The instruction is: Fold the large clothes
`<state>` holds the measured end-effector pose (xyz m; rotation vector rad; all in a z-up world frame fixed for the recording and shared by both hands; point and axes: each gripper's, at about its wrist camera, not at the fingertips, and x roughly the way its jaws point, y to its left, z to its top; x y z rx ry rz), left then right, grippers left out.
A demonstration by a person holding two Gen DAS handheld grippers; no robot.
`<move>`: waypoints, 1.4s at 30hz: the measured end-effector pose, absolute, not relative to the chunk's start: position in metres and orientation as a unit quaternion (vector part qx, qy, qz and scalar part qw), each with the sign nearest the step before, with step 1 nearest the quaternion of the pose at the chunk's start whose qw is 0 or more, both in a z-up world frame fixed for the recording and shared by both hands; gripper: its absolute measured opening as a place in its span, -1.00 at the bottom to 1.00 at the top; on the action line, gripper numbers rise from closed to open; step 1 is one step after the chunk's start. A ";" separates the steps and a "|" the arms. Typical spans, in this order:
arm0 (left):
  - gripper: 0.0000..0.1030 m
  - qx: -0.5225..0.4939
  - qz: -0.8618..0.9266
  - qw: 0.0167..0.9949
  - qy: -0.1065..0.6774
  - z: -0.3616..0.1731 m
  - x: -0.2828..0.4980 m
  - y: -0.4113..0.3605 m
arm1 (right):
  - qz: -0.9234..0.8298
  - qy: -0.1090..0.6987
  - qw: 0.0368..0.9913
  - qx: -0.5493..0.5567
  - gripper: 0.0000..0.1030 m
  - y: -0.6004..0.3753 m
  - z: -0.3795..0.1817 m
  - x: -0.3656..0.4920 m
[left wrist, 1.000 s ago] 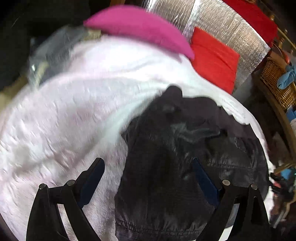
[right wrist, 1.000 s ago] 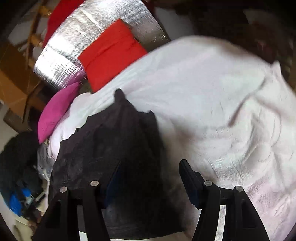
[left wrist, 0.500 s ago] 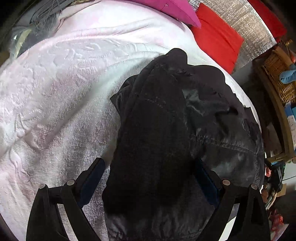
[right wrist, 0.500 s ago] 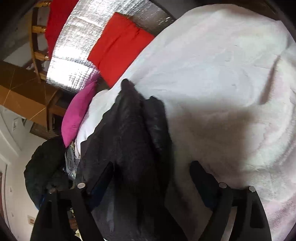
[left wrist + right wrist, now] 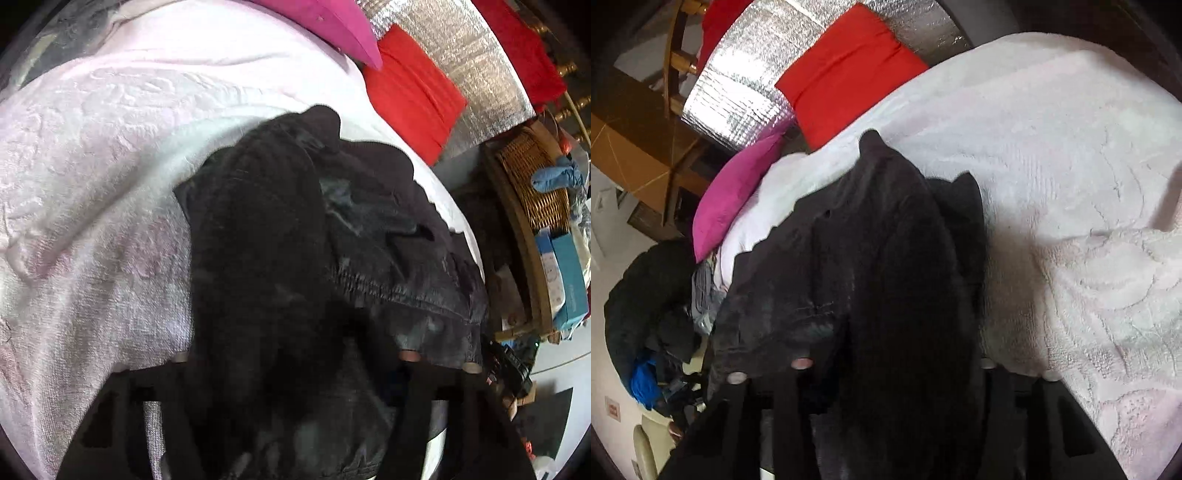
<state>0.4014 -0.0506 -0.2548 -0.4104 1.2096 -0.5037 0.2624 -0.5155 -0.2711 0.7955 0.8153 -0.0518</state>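
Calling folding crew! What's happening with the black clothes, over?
Both grippers' fingers hidden under cloth, grip unclear. Black garment bunched on white blanket. Pink cushion off to the side, nothing blocking.

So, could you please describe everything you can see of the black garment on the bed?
The black garment is a large, dark piece, slightly shiny like thin synthetic cloth, with a gathered stitched seam and one hem. It lies bunched and partly folded over itself on the white textured bedspread, near the pink pillow and red cushion. Its near end rises between the fingers of the left gripper and right gripper, hiding their tips; whether either has closed on it cannot be told.
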 end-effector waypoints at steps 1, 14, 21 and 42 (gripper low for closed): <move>-0.05 -0.191 -0.232 0.776 0.554 -0.252 0.400 -0.049 | -0.030 0.384 0.847 0.365 -0.32 -0.513 -0.264 0.263; -0.02 -0.182 -0.228 0.777 0.558 -0.238 0.394 -0.030 | -0.038 0.384 0.865 0.320 -0.38 -0.489 -0.223 0.248; 0.45 -0.218 -0.206 0.750 0.589 -0.252 0.400 -0.014 | -0.054 0.409 0.827 0.382 0.20 -0.519 -0.249 0.248; -0.49 -0.206 -0.283 0.790 0.503 -0.191 0.361 -0.016 | -0.017 0.367 0.884 0.290 -0.46 -0.468 -0.194 0.249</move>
